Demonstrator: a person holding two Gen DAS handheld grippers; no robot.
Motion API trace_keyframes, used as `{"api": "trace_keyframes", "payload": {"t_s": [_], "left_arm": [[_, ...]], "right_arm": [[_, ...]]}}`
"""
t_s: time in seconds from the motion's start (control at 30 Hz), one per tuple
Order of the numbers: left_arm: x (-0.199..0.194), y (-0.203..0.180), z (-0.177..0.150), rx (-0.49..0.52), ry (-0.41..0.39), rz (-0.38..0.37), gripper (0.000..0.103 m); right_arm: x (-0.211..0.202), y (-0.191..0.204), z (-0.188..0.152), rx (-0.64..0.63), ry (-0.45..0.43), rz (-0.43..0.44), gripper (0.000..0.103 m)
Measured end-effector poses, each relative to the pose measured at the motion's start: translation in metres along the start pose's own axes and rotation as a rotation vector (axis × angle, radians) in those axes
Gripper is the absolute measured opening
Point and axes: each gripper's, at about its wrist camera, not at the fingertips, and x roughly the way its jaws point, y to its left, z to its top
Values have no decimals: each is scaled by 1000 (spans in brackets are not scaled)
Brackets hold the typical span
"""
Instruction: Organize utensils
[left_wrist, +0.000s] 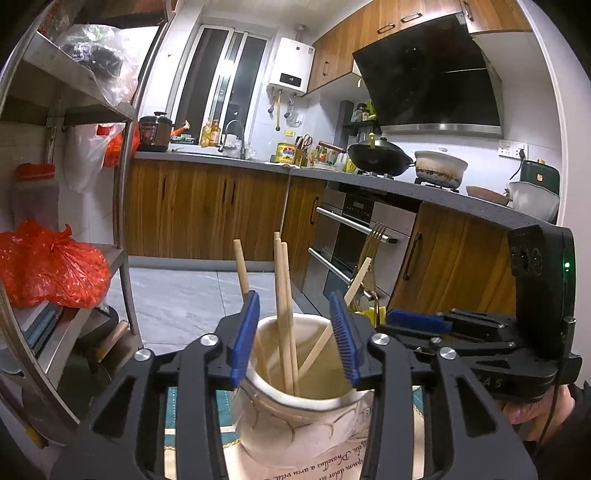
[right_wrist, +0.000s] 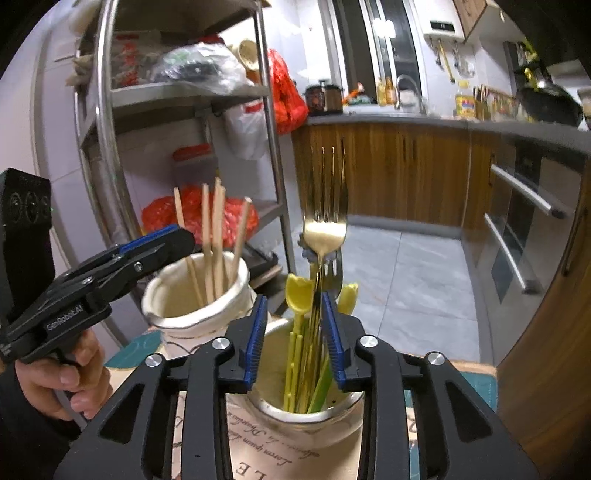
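Left gripper (left_wrist: 295, 336) spread wide over cream ceramic cup (left_wrist: 303, 413) holding wooden chopsticks (left_wrist: 284, 314). Right gripper (right_wrist: 295, 339) also spread, gold metal fork (right_wrist: 325, 221) upright between fingers in neighbouring white cup (right_wrist: 306, 417), touching right pad.

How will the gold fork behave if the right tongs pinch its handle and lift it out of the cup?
The gold fork looks like polished metal, so it will probably stay stiff but may slip between the pads. Its head stands well above the cup, so it may swing once freed. The right tongs straddle its handle, seemingly without clamping it.
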Motion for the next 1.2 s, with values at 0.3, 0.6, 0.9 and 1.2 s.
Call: {"api": "trace_keyframes", "payload": {"t_s": [0.3,0.6,0.9,1.2], "left_arm": [[-26,5,-4,30,-42,30,84],[-45,15,-24,45,-64,77,97],[-54,7,-44,56,-59,71,97],[-60,-6,-54,96,-76,89,97]], "right_arm": [[-35,-14,-12,41,-143,-48,73],[-49,-16,-42,63,-168,-107,92],[-64,2,-64,53,-198,-128,96],[-68,7,-73,25,-251,-143,97]]}}
